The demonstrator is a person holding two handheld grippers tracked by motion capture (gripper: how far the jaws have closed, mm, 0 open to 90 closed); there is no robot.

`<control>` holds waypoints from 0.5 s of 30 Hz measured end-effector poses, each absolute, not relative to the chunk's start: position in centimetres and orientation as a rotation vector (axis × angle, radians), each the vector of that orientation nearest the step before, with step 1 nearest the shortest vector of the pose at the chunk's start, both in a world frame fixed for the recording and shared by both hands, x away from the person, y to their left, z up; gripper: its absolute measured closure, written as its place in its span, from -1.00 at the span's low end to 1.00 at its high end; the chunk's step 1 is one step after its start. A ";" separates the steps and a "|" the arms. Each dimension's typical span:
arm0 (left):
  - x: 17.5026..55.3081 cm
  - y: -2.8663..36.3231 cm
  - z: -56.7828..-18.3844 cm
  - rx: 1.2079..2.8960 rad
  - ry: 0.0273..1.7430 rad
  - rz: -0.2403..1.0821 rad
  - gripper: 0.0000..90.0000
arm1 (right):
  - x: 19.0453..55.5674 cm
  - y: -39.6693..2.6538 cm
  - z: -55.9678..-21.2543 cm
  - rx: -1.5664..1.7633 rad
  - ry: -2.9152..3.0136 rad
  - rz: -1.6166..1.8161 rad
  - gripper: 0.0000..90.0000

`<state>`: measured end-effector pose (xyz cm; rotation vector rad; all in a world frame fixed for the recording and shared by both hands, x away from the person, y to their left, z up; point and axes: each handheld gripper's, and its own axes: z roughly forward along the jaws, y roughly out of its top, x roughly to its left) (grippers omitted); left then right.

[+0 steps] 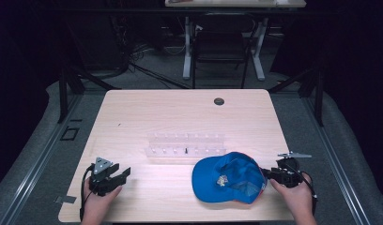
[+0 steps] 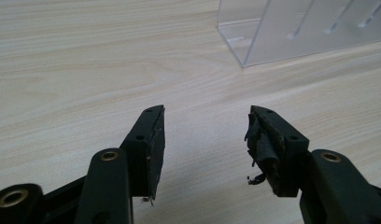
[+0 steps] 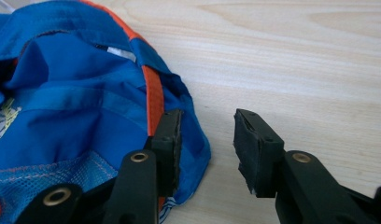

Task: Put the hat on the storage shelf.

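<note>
A blue cap point(image 1: 229, 177) with orange trim lies crown down at the front right of the wooden table point(image 1: 180, 112), its inside facing up. My right gripper point(image 1: 265, 173) sits at the cap's right edge and points left. In the right gripper view its jaws point(image 3: 207, 126) stand apart; the cap point(image 3: 76, 116) lies against the left finger point(image 3: 167, 140) and its rim reaches a little into the gap, but the pads do not press on it. My left gripper point(image 1: 124, 172) rests at the front left, open, with bare wood between its jaws point(image 2: 205, 126).
A clear plastic rack point(image 1: 186, 145) with small pegs stands at mid-table, just behind the cap; its corner point(image 2: 296, 32) shows ahead of the left gripper. A dark grommet point(image 1: 219, 101) sits near the far edge. A chair point(image 1: 221, 47) stands beyond the table.
</note>
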<state>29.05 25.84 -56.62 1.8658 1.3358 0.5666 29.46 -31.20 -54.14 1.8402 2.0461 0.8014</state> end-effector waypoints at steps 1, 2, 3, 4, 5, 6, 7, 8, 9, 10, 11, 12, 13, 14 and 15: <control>29.0 25.8 -56.6 1.865 1.337 0.565 0.04 | 29.5 -31.2 -54.2 1.838 2.051 0.803 0.37; 29.1 25.8 -56.6 1.865 1.336 0.566 0.04 | 29.6 -31.1 -54.2 1.834 2.059 0.807 0.36; 29.0 25.8 -56.6 1.866 1.337 0.565 0.04 | 29.6 -31.1 -54.3 1.837 2.060 0.811 0.36; 29.1 25.8 -56.6 1.865 1.337 0.566 0.04 | 29.7 -31.0 -54.3 1.834 2.070 0.810 0.34; 29.1 25.8 -56.6 1.865 1.338 0.565 0.04 | 29.8 -31.0 -54.3 1.835 2.077 0.811 0.34; 29.1 25.8 -56.6 1.866 1.337 0.564 0.04 | 29.9 -31.0 -54.4 1.840 2.078 0.812 0.33; 29.1 25.7 -56.7 1.861 1.337 0.570 0.04 | 30.1 -31.1 -54.4 1.846 2.091 0.819 0.33; 29.1 25.7 -56.7 1.861 1.336 0.569 0.04 | 30.2 -31.0 -54.5 1.853 2.094 0.824 0.33; 29.1 25.7 -56.7 1.861 1.336 0.570 0.04 | 30.3 -31.0 -54.6 1.853 2.106 0.824 0.32; 29.1 25.7 -56.7 1.861 1.335 0.570 0.04 | 30.4 -31.0 -54.7 1.856 2.110 0.823 0.31; 29.1 25.8 -56.7 1.862 1.336 0.569 0.04 | 30.5 -30.9 -54.8 1.849 2.120 0.821 0.30; 29.1 25.8 -56.7 1.863 1.335 0.569 0.04 | 30.5 -30.8 -54.8 1.848 2.117 0.818 0.29; 29.1 25.8 -56.7 1.866 1.335 0.568 0.04 | 30.6 -30.8 -54.9 1.848 2.123 0.814 0.30; 29.1 25.7 -56.7 1.866 1.335 0.568 0.04 | 30.6 -30.7 -55.0 1.848 2.128 0.819 0.30; 29.1 25.7 -56.7 1.867 1.334 0.567 0.04 | 30.7 -30.6 -55.1 1.847 2.135 0.814 0.30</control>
